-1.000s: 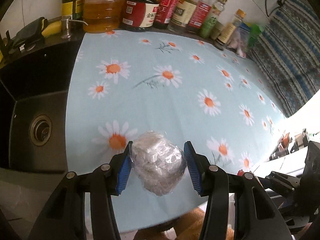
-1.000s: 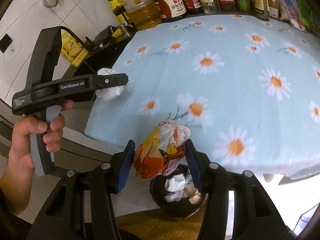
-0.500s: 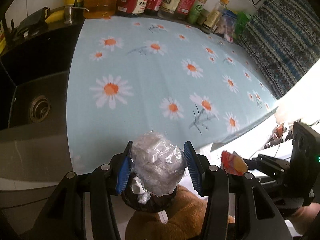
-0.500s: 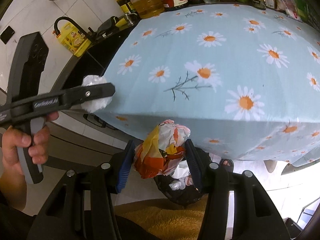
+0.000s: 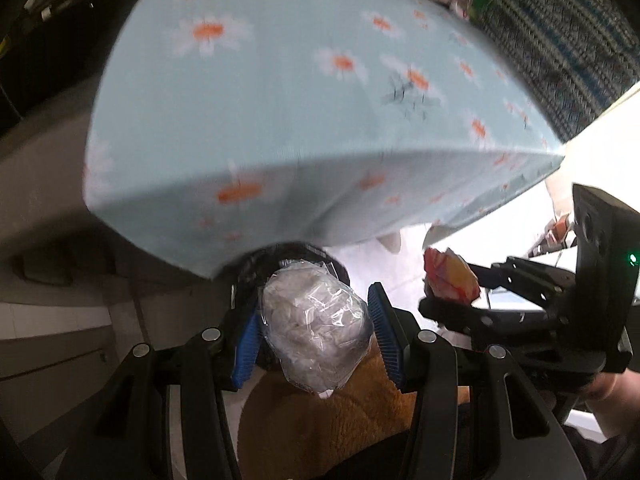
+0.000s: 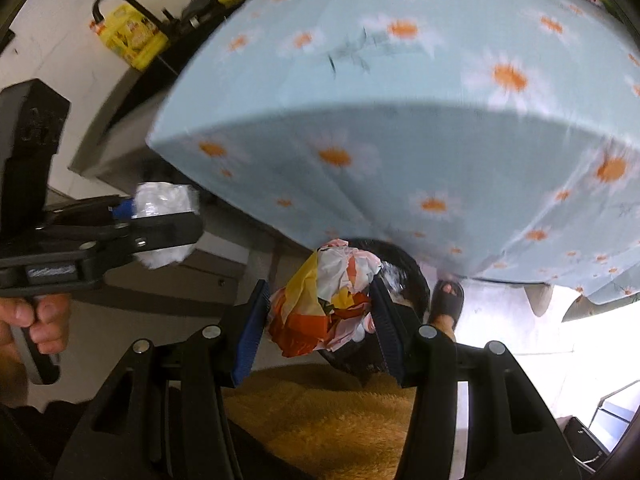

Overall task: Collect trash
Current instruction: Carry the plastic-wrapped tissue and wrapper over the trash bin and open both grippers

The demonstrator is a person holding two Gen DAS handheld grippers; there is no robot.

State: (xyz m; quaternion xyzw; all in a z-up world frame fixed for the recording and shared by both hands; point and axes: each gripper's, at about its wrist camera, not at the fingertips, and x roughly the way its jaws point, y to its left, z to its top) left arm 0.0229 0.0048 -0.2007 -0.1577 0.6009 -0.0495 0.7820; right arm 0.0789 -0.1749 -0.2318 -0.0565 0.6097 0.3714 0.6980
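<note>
Gripping a clear plastic wad (image 5: 316,328) between blue pads (image 5: 382,332), left tongs (image 5: 314,330) held off the counter (image 5: 260,100) edge, over a black bin (image 5: 288,256) on the floor. Seen from the right wrist too: left tongs (image 6: 160,224) at left, clamped on the wad (image 6: 166,200), well apart from the bin (image 6: 404,276). Holding a crumpled red-yellow wrapper (image 6: 324,300), right tongs (image 6: 320,312) closed on it, directly above the bin rim. Showing the same wrapper (image 5: 450,276) in the right tongs (image 5: 448,284) from the left view, beside the wad. Daisy cloth (image 6: 400,140) draped over the counter edge, blurred. Sandalled foot (image 6: 446,308) just right of the bin. Brown fuzzy fabric (image 6: 328,420) below both tongs.
</note>
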